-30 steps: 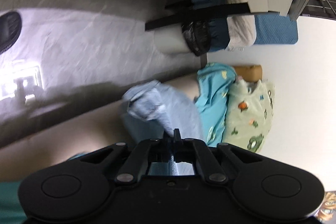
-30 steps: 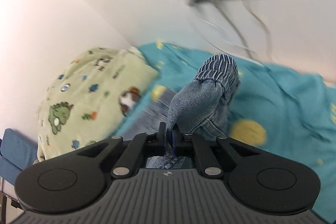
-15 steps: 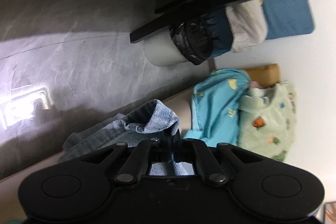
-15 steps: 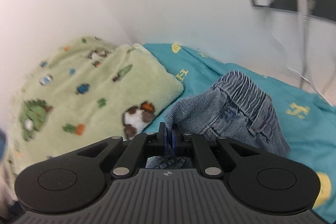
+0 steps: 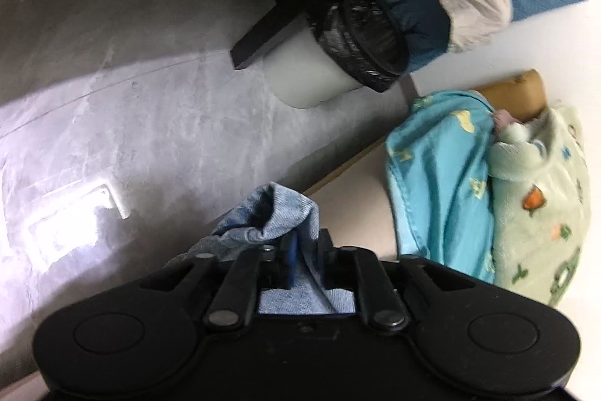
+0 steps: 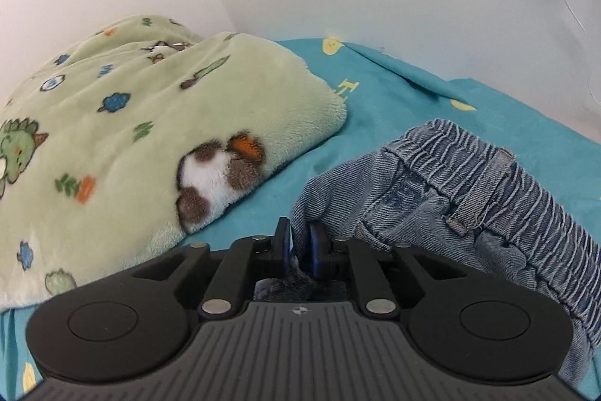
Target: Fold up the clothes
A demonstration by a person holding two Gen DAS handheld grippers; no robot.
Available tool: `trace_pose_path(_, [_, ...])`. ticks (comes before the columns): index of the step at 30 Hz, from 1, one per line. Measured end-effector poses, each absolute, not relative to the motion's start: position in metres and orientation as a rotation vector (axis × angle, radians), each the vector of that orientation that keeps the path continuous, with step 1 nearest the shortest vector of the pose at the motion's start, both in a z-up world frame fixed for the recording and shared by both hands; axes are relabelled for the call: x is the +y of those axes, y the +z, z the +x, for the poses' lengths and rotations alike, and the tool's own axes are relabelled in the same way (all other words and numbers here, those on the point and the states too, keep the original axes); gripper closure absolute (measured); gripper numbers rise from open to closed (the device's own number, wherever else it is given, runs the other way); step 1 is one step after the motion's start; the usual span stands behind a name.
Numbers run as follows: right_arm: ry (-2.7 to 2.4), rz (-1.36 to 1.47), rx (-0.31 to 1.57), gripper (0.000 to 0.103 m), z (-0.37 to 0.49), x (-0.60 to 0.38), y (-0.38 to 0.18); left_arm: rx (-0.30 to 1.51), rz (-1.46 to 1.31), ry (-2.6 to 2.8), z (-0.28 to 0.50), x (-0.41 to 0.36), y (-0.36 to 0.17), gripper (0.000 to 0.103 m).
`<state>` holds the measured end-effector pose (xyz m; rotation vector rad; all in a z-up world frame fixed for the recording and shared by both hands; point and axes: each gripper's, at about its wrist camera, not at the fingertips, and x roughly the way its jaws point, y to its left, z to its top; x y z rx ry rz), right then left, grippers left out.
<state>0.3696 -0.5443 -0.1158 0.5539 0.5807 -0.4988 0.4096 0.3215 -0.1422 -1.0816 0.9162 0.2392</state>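
Since half a second ago, the denim jeans (image 6: 462,183) are lowered onto the turquoise sheet (image 6: 413,100), and the wall socket is carried toward the upper right corner of the right wrist view. Only in this view is the elastic waistband seen, lying just right of the green fleece blanket (image 6: 150,123). The grey floor (image 5: 131,81) and a white bin with black liner (image 5: 338,55) are shown only by the left wrist view. The right gripper (image 6: 299,243) is clamped on a denim fold, and the left gripper (image 5: 306,250) is clenched on another part of the jeans (image 5: 270,217). Free sheet is seen between jeans and blanket. At the left gripper, the bed edge (image 5: 349,168) is near.
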Motion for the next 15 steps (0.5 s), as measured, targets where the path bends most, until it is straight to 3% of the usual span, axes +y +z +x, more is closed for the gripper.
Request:
trace_pose_path(2, [-0.491, 0.519, 0.596, 0.068, 0.367, -0.536, -0.109, 0.882, -1.081, 0.207, 0.398, 0.321, -0.134, 0.066])
trace_pose_path(5, [-0.467, 0.461, 0.598, 0.063, 0.348, -0.511, -0.096, 0.867, -1.096, 0.148, 0.374, 0.318, -0.127, 0.060])
trace_pose_path(15, [-0.326, 0.343, 0.601, 0.061, 0.272, -0.419, -0.053, 0.826, -1.305, 0.119, 0.273, 0.336, -0.136, 0.043])
